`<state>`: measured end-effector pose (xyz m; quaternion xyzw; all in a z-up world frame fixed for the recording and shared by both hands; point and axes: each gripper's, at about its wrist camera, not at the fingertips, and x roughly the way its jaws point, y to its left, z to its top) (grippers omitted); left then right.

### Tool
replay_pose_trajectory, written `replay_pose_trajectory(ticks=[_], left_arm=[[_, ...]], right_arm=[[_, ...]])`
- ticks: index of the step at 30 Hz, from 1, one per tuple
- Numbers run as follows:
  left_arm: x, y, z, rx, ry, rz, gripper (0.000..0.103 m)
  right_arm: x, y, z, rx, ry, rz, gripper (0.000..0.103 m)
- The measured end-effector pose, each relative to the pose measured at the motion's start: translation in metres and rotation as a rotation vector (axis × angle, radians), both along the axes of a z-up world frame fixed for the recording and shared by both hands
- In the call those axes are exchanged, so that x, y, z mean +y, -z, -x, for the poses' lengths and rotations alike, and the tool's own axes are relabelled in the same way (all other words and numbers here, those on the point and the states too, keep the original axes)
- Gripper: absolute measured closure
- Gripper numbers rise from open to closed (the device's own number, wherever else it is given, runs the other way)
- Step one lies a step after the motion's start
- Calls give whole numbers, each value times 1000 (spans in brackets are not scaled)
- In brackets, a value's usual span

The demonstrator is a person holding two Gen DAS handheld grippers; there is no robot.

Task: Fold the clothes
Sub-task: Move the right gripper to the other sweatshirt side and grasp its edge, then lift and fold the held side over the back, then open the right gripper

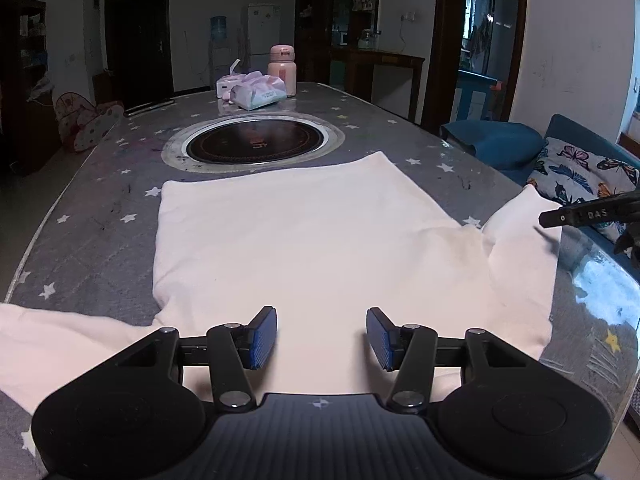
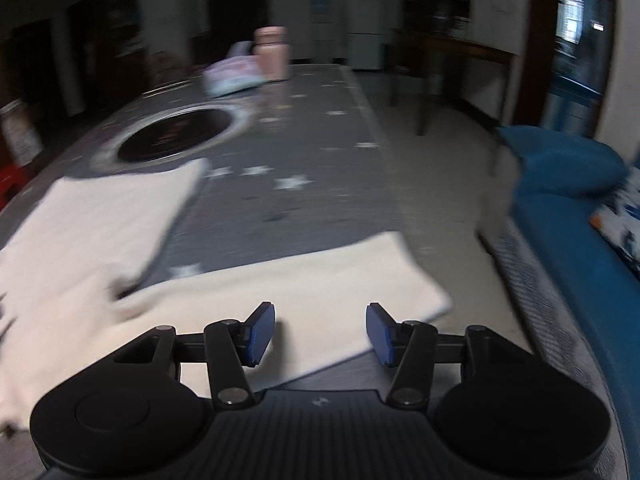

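Note:
A white shirt [image 1: 304, 240] lies spread flat on the grey star-patterned table [image 1: 100, 240], its body reaching toward the round hob and a sleeve [image 1: 524, 248] stretched out to the right. My left gripper [image 1: 321, 336] hovers open over the near part of the shirt, nothing between its blue pads. In the blurred right wrist view the same sleeve [image 2: 304, 300] lies across the table's right edge, and my right gripper [image 2: 321, 334] stands open above it, holding nothing. The right gripper's black finger [image 1: 580, 214] shows at the far right of the left wrist view, beside the sleeve's tip.
A round black hob [image 1: 256, 142] is set into the table beyond the shirt. Tissue packs [image 1: 256, 92] and a pink flask [image 1: 281, 65] stand at the far end. A blue sofa [image 2: 568, 216] with a butterfly cushion [image 1: 584, 176] runs along the table's right side.

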<state>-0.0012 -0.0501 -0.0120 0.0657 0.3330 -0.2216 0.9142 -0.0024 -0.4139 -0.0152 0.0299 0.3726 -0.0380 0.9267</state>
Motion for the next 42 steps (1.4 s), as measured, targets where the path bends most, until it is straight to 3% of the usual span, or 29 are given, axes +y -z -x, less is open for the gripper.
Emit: replay_pose_trajectory(ticks=[5, 9, 14, 16, 25, 28, 36, 42], left_arm=[[-4, 3, -2, 19, 10, -7, 47], [-9, 2, -2, 20, 23, -3, 46], [-17, -1, -2, 17, 42, 6, 46], [-23, -3, -3, 15, 52, 9, 46], [-66, -7, -13, 29, 126, 59, 47], [-85, -4, -19, 51, 157, 81, 55], [-130, 10, -41, 57, 179, 51, 61], [-139, 14, -44, 53, 173, 37, 61]], right_arm=[[-26, 7, -3, 0, 122, 23, 52], [-36, 16, -7, 15, 150, 11, 53], [-38, 18, -7, -6, 159, -16, 71], [-40, 18, -7, -15, 164, -34, 94], [-41, -12, 22, -128, 170, -44, 95], [-42, -17, 29, -140, 174, -42, 95], [-45, -20, 45, -155, 187, -55, 95], [-47, -22, 53, -163, 189, -75, 95]])
